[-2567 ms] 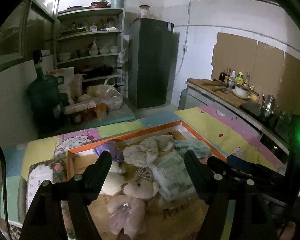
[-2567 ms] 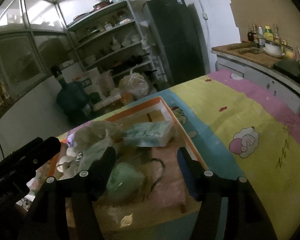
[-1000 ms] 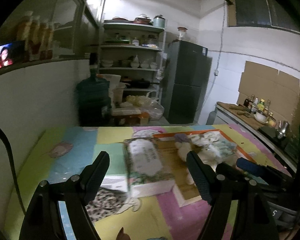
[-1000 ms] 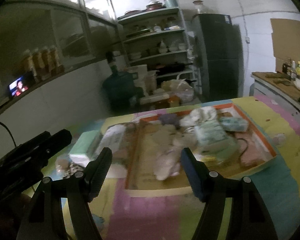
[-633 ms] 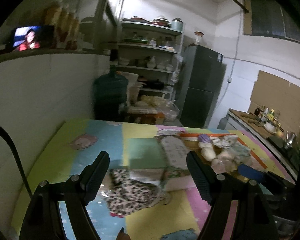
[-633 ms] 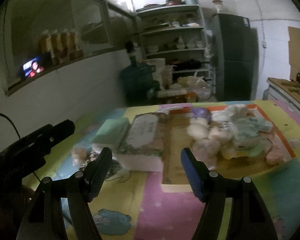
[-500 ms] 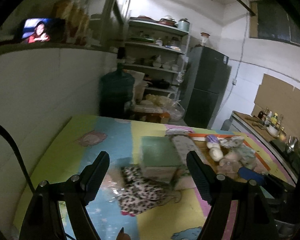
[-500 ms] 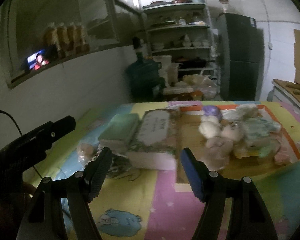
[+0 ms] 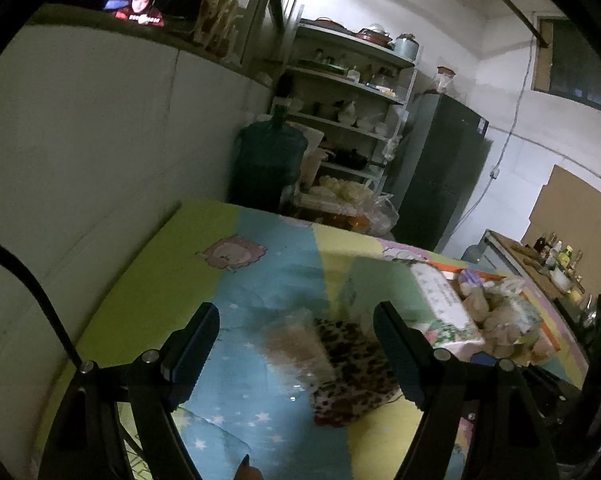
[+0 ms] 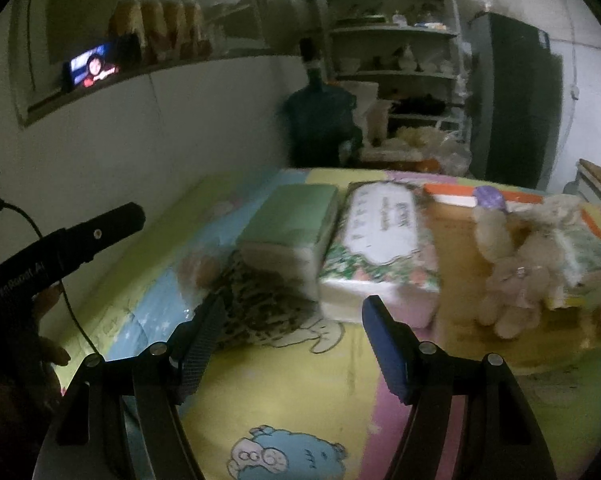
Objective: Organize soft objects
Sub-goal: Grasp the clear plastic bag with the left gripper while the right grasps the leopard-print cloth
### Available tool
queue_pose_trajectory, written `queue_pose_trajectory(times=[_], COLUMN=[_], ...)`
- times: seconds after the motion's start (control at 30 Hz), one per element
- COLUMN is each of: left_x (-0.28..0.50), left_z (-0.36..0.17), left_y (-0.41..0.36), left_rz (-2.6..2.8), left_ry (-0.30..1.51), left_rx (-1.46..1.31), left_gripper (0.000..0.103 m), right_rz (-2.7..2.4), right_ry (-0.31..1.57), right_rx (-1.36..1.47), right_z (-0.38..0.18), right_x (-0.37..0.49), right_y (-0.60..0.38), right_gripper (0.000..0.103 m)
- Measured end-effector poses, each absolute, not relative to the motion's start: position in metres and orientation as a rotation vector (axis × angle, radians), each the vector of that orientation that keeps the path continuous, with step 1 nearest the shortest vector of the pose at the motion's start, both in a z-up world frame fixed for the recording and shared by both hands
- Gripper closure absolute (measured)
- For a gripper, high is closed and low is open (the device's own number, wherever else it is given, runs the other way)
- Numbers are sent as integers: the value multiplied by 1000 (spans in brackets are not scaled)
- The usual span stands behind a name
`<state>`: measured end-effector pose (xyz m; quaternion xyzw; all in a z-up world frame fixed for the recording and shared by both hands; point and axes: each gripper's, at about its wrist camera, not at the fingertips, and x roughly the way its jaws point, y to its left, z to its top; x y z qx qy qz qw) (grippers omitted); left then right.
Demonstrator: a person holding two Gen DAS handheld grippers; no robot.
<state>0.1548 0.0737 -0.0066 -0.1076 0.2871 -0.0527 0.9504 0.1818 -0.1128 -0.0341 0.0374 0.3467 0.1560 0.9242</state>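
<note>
A leopard-print cloth [image 9: 354, 372] [image 10: 260, 308] lies crumpled on the patchwork table cover, with a pale clear-wrapped bundle [image 9: 296, 340] [image 10: 198, 266] beside it. My left gripper [image 9: 296, 340] hangs open just above them, nothing between its fingers. My right gripper [image 10: 292, 328] is open too, low over the cover in front of the cloth. Behind the cloth sit a green tissue pack [image 10: 292, 224] [image 9: 380, 284] and a floral tissue pack [image 10: 380, 240] [image 9: 444, 304]. An orange-rimmed cardboard tray [image 10: 456, 196] at the right holds plush toys [image 10: 516, 276] [image 9: 496, 312] and several soft packs.
A white wall [image 9: 100, 168] runs along the table's left side. Beyond the far edge stand a green water jug [image 9: 268, 164], a shelf rack [image 9: 352, 92] and a dark fridge [image 9: 440, 168]. A counter with bottles [image 9: 556, 252] is at the right. The left gripper's body [image 10: 68, 248] shows at the right wrist view's left.
Both grippers have swung left, away from the tray, and sunk toward the table. The leopard cloth and wrapped bundle now sit between the left fingers' view; both stay open.
</note>
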Motion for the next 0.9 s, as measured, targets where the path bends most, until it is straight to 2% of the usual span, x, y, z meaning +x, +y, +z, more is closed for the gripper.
queue_pose_trajectory(times=[0.9], left_x=[212], left_z=[-68], left_y=[65], left_rz=[-147], left_ry=[793], left_rx=[-142], left_gripper=[24], right_rz=[428], right_ry=[855], right_rx=[-42], right_z=[-82], right_x=[218], right_y=[-61], right_gripper=[30])
